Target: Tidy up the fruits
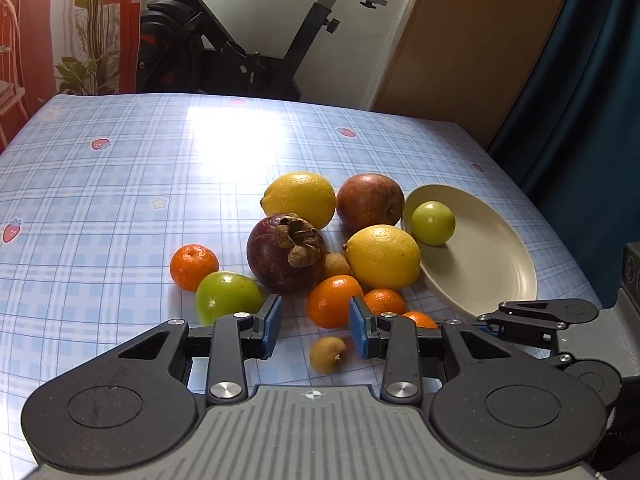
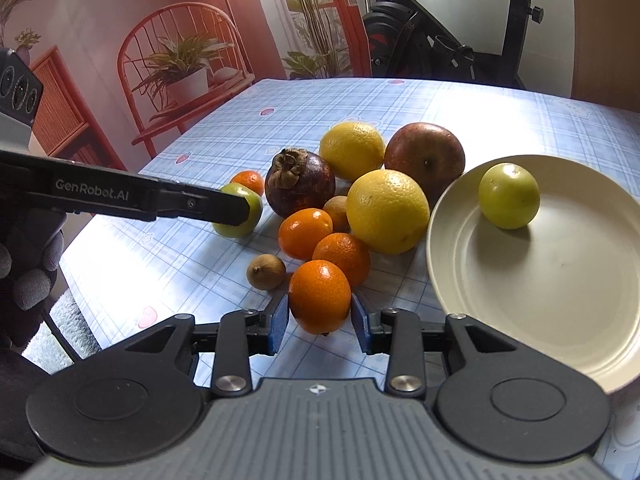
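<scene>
At the bottom centre of the right wrist view, the right gripper (image 2: 319, 317) has its blue pads (image 2: 279, 322) pressed to either side of a small orange (image 2: 319, 297), pinching it just above the checked tablecloth (image 2: 168, 256). In the left wrist view, the left gripper (image 1: 315, 330) hovers low with its jaws spread and nothing between them; a small brown fruit (image 1: 328, 354) lies on the cloth below the gap. Seen from the right wrist, the left gripper reaches in level from the left edge, its tip in front of a green fruit (image 2: 240, 212). Beyond, oranges, a mangosteen (image 2: 300, 182), two lemons and an apple (image 2: 425, 157) cluster mid-frame. At right, a cream plate (image 2: 560, 292) holds another green fruit (image 2: 509, 195).
</scene>
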`<state>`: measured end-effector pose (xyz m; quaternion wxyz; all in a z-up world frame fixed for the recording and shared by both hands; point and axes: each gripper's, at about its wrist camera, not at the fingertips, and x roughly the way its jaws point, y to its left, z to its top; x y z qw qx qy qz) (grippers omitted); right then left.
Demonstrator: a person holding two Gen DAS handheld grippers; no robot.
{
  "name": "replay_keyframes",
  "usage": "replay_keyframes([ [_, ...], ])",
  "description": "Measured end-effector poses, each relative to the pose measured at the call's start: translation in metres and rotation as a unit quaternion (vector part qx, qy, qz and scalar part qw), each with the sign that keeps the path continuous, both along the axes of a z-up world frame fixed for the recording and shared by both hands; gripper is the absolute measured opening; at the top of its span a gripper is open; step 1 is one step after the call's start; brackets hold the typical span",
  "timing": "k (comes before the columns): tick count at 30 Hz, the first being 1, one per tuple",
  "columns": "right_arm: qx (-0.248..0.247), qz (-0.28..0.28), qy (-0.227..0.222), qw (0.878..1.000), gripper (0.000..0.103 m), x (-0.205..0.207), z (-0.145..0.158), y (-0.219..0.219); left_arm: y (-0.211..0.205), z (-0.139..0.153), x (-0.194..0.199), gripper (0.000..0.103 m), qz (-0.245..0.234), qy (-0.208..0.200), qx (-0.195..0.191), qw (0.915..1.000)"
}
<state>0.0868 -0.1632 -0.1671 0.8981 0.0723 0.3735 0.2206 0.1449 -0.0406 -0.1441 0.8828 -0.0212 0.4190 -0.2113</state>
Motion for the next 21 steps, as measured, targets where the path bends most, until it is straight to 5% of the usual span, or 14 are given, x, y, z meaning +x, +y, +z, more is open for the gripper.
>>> replay_keyframes([
  [11, 0.026, -0.042, -0.026, 0.998, 0.037, -0.011, 0.009, -0.036, -0.02, -0.023, 0.023, 0.04, 0.023, 0.039, -0.033, 0.9984],
  [16, 0.032, -0.049, -0.028, 0.998, 0.037, -0.014, 0.008, -0.044, -0.02, -0.028, 0.032, 0.063, 0.049, 0.058, -0.061, 0.9953],
  [21, 0.034, -0.054, -0.03, 0.997, 0.037, -0.017, 0.007, -0.047, -0.022, -0.039, 0.035, 0.065, 0.049, 0.067, -0.055, 0.995],
])
